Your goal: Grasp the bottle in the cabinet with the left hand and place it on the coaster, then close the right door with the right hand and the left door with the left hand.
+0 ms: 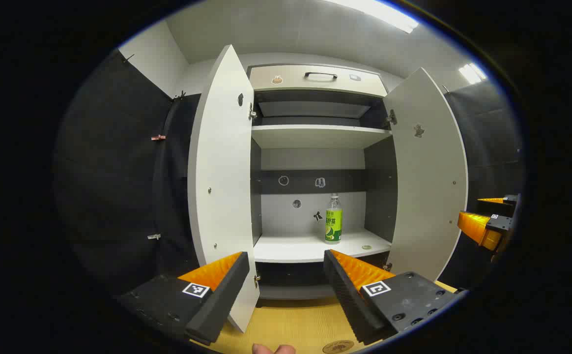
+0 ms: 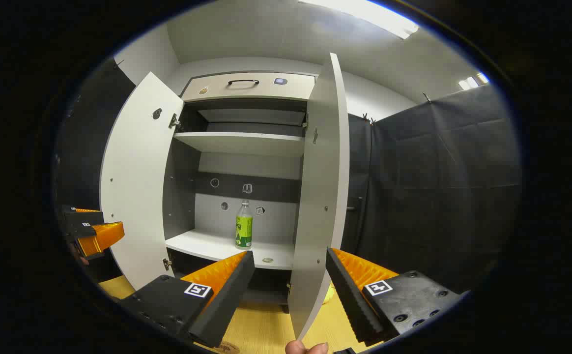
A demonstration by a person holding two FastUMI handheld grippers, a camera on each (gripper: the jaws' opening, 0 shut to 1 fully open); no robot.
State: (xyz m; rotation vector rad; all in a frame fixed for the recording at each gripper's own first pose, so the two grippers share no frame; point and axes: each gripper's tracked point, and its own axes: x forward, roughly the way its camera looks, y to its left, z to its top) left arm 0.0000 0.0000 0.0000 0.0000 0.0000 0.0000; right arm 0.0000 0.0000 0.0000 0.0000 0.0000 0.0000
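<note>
Both cabinet doors, left (image 1: pixel 222 187) and right (image 1: pixel 428 182), stood wide open. The bottle (image 1: pixel 333 219) stood upright on the lower shelf (image 1: pixel 291 246). My left tool (image 1: pixel 286 290) and right tool (image 2: pixel 290 295) hung before the cabinet, fingers apart, over the tabletop (image 1: pixel 291 324).

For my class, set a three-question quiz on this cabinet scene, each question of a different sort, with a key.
1. True or false: both cabinet doors stand open.
2. Where does the bottle stand? A) top shelf B) lower shelf C) wooden table
3. Fill in: the left gripper is ____, holding nothing.

Key: 1. True: the left door and the right door are both swung out. 2. B, the lower shelf. 3. open; the right gripper is open too.
</note>
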